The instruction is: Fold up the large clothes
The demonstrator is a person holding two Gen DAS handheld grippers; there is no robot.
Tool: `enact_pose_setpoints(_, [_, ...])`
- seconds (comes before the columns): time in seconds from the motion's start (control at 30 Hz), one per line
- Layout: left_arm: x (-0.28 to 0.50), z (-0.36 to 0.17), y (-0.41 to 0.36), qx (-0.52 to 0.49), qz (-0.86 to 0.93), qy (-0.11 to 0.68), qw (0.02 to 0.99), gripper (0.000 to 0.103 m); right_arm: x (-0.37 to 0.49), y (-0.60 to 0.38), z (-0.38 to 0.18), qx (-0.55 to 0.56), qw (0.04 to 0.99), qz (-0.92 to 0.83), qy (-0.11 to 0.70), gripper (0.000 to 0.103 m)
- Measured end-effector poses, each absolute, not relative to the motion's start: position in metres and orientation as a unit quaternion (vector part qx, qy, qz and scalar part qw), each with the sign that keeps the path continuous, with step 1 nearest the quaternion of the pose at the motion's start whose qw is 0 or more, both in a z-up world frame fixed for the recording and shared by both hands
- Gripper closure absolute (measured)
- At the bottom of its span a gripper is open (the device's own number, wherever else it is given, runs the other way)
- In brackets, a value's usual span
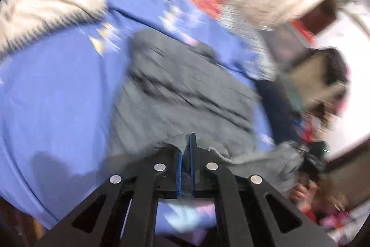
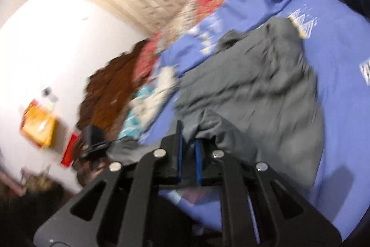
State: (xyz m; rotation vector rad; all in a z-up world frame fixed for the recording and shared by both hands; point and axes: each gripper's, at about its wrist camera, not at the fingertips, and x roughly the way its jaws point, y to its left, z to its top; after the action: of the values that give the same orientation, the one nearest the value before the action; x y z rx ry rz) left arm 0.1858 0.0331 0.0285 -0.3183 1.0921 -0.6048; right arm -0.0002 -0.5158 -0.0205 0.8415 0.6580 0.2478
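Both grippers, left (image 1: 186,149) and right (image 2: 188,142), pinch the near edge of the grey garment (image 1: 185,89) lying on the blue sheet (image 1: 57,85); keep grips tight, hands level, edge taut while folding.

- A bed covered by a periwinkle-blue sheet (image 1: 53,85) (image 2: 340,94) printed with pale triangle motifs carries everything.
- A crumpled grey fabric garment (image 1: 185,89) (image 2: 259,85) lies across the middle of the sheet.
- A fluffy cream-white knitted piece (image 1: 50,6) (image 2: 157,94) rests on the sheet, apart from the grey garment.
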Motion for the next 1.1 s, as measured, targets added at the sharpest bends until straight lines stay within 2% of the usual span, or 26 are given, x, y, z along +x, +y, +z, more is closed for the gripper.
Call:
enact_pose_setpoints(0.03, [0.210, 0.024, 0.016, -0.124, -0.247, 0.519, 0.809, 0.072, 0.020, -0.524, -0.029, 0.401, 0.852, 0.084, 0.327, 0.091])
enact_pose_setpoints(0.1, [0.243, 0.008, -0.010, -0.071, -0.207, 0.542, 0.811, 0.068, 0.059, -0.542, -0.058, 0.419, 0.830, 0.015, 0.368, 0.063])
enact_pose_setpoints(0.17, [0.271, -0.018, -0.029, -0.009, -0.159, 0.581, 0.798, 0.068, 0.068, -0.553, -0.080, 0.472, 0.803, -0.002, 0.363, 0.056])
enact_pose_setpoints(0.23, [0.283, -0.033, -0.030, 0.006, -0.142, 0.603, 0.785, 0.068, 0.054, -0.557, -0.078, 0.490, 0.810, 0.006, 0.322, 0.049])
enact_pose_setpoints(0.27, [0.285, -0.034, -0.028, -0.003, -0.146, 0.606, 0.782, 0.068, 0.042, -0.558, -0.073, 0.488, 0.820, 0.004, 0.298, 0.027])
enact_pose_setpoints(0.3, [0.285, -0.032, -0.024, -0.012, -0.152, 0.605, 0.782, 0.068, 0.024, -0.560, -0.065, 0.477, 0.836, -0.015, 0.271, 0.013])
enact_pose_setpoints(0.4, [0.285, -0.023, -0.011, -0.031, -0.177, 0.594, 0.784, 0.068, -0.002, -0.559, -0.044, 0.410, 0.872, -0.052, 0.263, 0.013])
enact_pose_setpoints(0.57, [0.290, -0.011, -0.014, -0.040, -0.199, 0.579, 0.790, 0.067, 0.013, -0.536, -0.041, 0.296, 0.891, -0.083, 0.333, 0.016])
enact_pose_setpoints(0.63, [0.291, -0.009, -0.016, -0.041, -0.200, 0.575, 0.793, 0.065, 0.026, -0.526, -0.063, 0.292, 0.873, -0.053, 0.387, 0.053])
enact_pose_setpoints(0.67, [0.290, -0.011, -0.018, -0.035, -0.195, 0.578, 0.791, 0.065, 0.024, -0.524, -0.073, 0.286, 0.866, -0.056, 0.407, 0.093])
enact_pose_setpoints(0.7, [0.289, -0.016, -0.020, -0.022, -0.187, 0.585, 0.789, 0.064, 0.020, -0.522, -0.081, 0.286, 0.860, -0.069, 0.418, 0.098])
enact_pose_setpoints(0.87, [0.272, -0.054, -0.027, 0.053, -0.172, 0.621, 0.763, 0.064, -0.023, -0.531, -0.099, 0.328, 0.844, -0.092, 0.414, 0.099])
enact_pose_setpoints(0.97, [0.262, -0.064, -0.028, 0.071, -0.174, 0.621, 0.761, 0.064, -0.033, -0.521, -0.086, 0.295, 0.863, -0.085, 0.401, 0.097])
enact_pose_setpoints(1.03, [0.258, -0.056, -0.025, 0.074, -0.174, 0.612, 0.768, 0.064, -0.036, -0.520, -0.069, 0.273, 0.878, -0.087, 0.383, 0.082])
enact_pose_setpoints(1.1, [0.256, -0.045, -0.019, 0.068, -0.178, 0.608, 0.771, 0.063, -0.035, -0.516, -0.053, 0.263, 0.891, -0.089, 0.360, 0.042])
